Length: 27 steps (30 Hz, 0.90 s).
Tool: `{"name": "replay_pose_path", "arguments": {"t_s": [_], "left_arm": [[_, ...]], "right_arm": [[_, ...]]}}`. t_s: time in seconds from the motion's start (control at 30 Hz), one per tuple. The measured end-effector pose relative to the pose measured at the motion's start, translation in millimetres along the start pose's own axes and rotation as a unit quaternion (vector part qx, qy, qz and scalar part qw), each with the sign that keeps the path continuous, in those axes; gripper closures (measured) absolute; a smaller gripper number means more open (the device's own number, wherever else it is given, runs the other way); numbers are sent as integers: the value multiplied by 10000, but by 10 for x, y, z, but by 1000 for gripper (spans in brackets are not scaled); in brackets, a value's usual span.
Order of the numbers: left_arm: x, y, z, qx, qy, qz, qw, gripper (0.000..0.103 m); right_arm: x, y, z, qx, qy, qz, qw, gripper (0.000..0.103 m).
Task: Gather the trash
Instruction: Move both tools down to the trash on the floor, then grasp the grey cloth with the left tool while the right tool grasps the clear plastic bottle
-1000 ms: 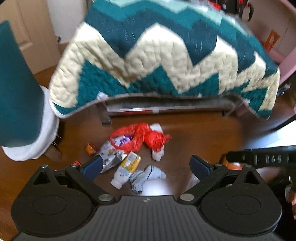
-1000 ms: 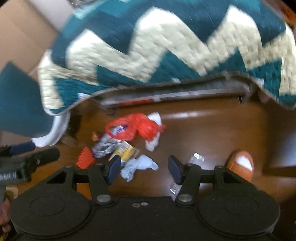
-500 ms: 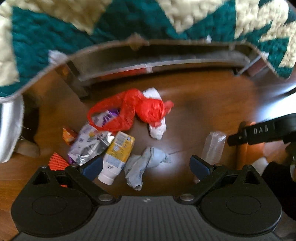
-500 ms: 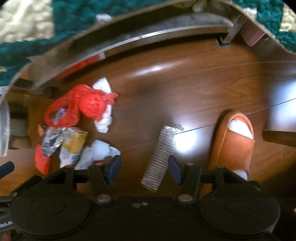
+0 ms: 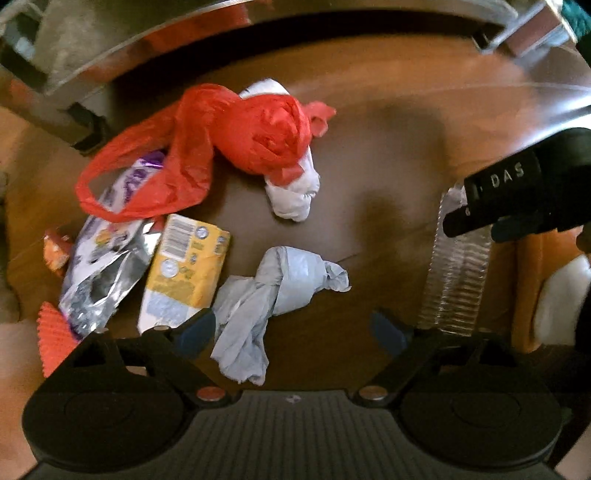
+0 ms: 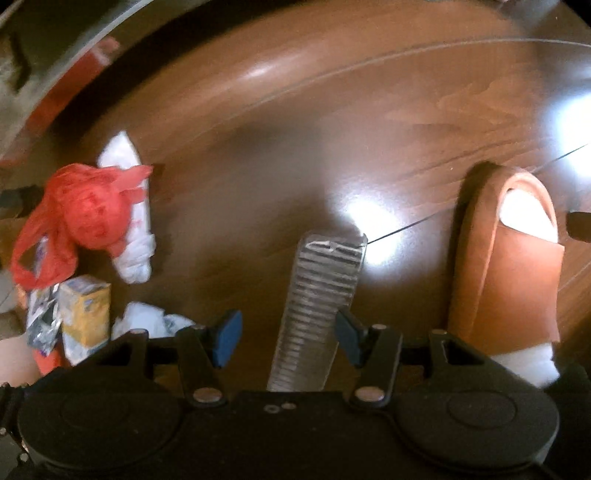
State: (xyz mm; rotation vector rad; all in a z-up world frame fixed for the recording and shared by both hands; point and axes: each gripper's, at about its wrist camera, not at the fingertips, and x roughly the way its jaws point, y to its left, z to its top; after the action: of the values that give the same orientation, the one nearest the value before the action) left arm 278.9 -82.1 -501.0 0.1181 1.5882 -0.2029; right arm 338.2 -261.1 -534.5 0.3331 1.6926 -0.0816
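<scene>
Trash lies on the wooden floor. In the left wrist view my left gripper [image 5: 291, 330] is open above a crumpled grey-blue tissue [image 5: 273, 291], which reaches between its fingers. A yellow carton [image 5: 186, 273], a silver wrapper [image 5: 99, 266], a red plastic bag [image 5: 221, 144] and a white wad [image 5: 295, 184] lie beyond. In the right wrist view my right gripper [image 6: 288, 341] is open, and a flattened clear ribbed plastic bottle [image 6: 317, 310] lies between its fingers. The bottle also shows in the left wrist view [image 5: 454, 269], under the right gripper's body [image 5: 517, 184].
An orange slipper with a white sock [image 6: 506, 266] stands just right of the bottle. A metal bed frame rail [image 5: 147, 33] runs along the far side. A small orange wrapper [image 5: 55, 251] and a red ridged piece [image 5: 53, 332] lie at the far left.
Both grippers have dropped close to the floor and tilted down. The quilt has left the view. The tissue now lies by the left fingers and the bottle between the right fingers.
</scene>
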Motion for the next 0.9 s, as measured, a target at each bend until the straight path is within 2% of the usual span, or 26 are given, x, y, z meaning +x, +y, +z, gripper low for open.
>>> {"name": "replay_pose_path", "arguments": {"t_s": [0.03, 0.13, 0.3, 0.37, 0.43, 0.57, 0.67, 0.7, 0.83, 0.9], "left_arm": [[54, -20, 3, 77, 13, 13, 10000, 13], [197, -65, 22, 265, 98, 40, 9996, 25], [356, -118, 33, 499, 89, 106, 9987, 31], [411, -152, 35, 596, 124, 84, 9981, 42], [445, -166, 38, 631, 117, 75, 9979, 42], [509, -200, 46, 733, 104, 164, 9971, 55], [523, -172, 52, 655, 62, 151, 9977, 65], [529, -163, 63, 610, 55, 117, 9981, 65], [514, -140, 66, 567, 41, 49, 9984, 68], [502, -119, 72, 468, 72, 7, 9989, 69]], "right_arm": [[52, -13, 16, 40, 29, 4, 10000, 47], [167, -29, 47, 86, 11, 16, 10000, 47], [288, -9, 87, -75, 2, -68, 9999, 46], [316, 9, 97, -170, -20, -102, 9998, 46], [339, 32, 104, -274, -31, -134, 9995, 46], [406, 45, 101, -476, 86, -381, 9981, 50], [424, 40, 88, -576, 124, -406, 9974, 51], [421, 41, 85, -608, 118, -425, 9972, 51], [426, 133, 42, -791, 69, -418, 9960, 64], [410, 226, 35, -881, 33, -377, 9954, 67]]}}
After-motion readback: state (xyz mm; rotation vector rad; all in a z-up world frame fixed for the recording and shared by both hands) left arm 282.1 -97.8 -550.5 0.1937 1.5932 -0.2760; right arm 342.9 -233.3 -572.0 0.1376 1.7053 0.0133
